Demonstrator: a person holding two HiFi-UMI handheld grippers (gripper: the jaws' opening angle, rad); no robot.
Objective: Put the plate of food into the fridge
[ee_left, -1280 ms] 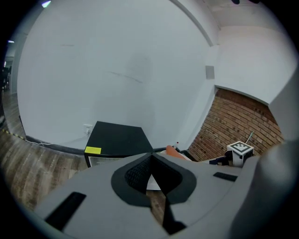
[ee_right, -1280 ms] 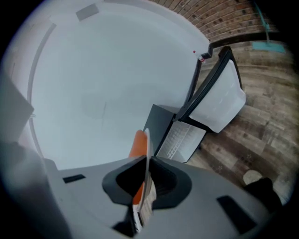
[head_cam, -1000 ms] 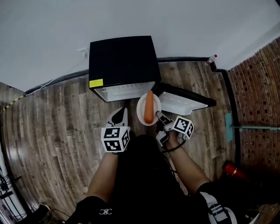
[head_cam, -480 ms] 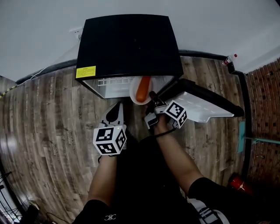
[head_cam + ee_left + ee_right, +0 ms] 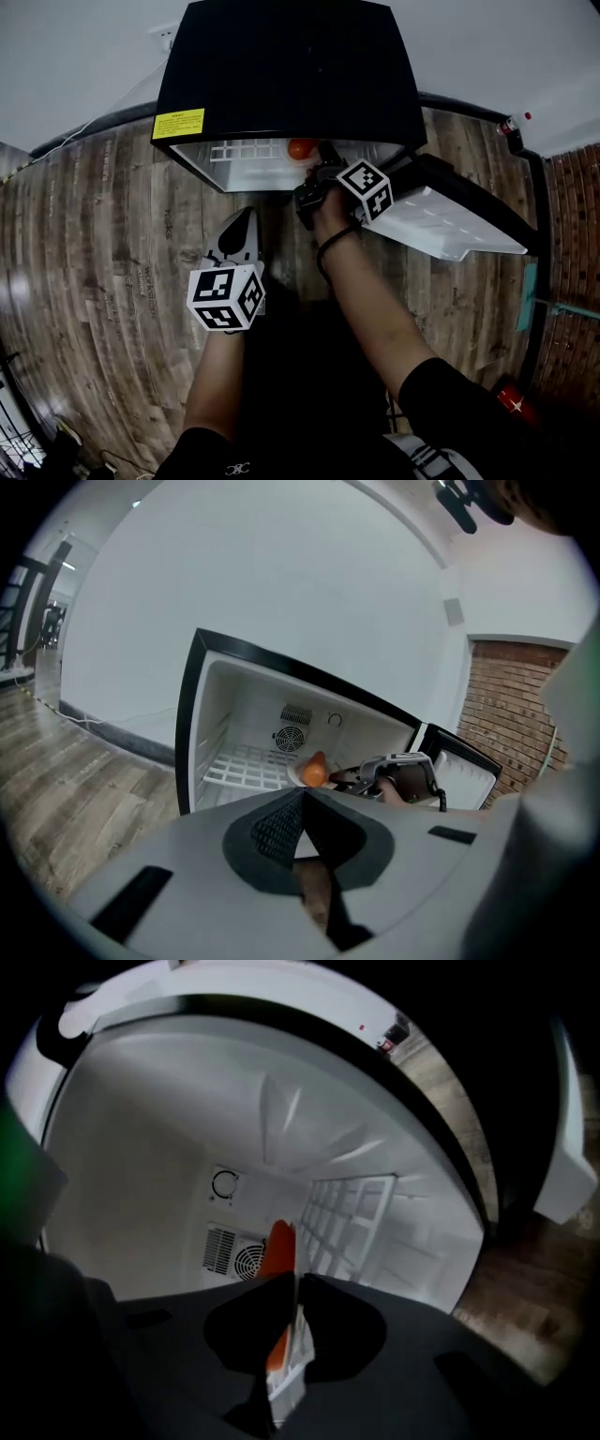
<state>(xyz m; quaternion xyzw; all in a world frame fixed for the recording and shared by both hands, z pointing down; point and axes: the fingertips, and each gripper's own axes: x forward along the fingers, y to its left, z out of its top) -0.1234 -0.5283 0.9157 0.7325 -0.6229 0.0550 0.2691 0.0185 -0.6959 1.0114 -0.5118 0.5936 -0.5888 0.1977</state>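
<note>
A black mini fridge point(image 5: 281, 75) stands open against the wall, its door point(image 5: 450, 220) swung out to the right. My right gripper point(image 5: 323, 173) reaches into the opening, shut on the rim of a white plate point(image 5: 291, 1372) that carries an orange carrot point(image 5: 278, 1246). From the left gripper view the plate point(image 5: 298, 778) and carrot point(image 5: 314, 772) hover just over the white wire shelf point(image 5: 244, 766), with the right gripper point(image 5: 361, 775) behind them. My left gripper point(image 5: 239, 230) hangs shut and empty in front of the fridge, above the wood floor.
A fan vent point(image 5: 234, 1255) and a round dial sit on the fridge's back wall. A brick wall point(image 5: 572, 234) rises at the right, with a small red-capped bottle point(image 5: 511, 127) in the corner and a red object point(image 5: 511, 401) on the floor.
My right gripper has carried the plate forward from in front of the fridge into its opening. The fridge now looms larger in the head view. The left gripper has hardly moved.
</note>
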